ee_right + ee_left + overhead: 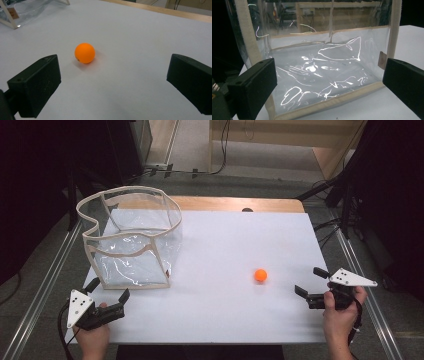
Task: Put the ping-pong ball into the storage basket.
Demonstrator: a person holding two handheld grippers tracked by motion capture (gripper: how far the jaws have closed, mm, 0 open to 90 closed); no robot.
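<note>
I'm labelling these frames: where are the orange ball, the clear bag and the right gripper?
orange ball (84,52): right gripper view, middle of the ball.
clear bag (134,261): high view, front plastic wall.
right gripper (311,282): high view, midway between its open jaws.

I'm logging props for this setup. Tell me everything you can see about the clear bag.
The clear bag is a boxy tote of glossy, wrinkled see-through plastic with beige fabric trim along its edges and rim. It stands upright and open-topped on the white table's left rear part, looking empty. A small brown tag sits on one corner. Nothing grips it; the left claw is just short of it.
</note>
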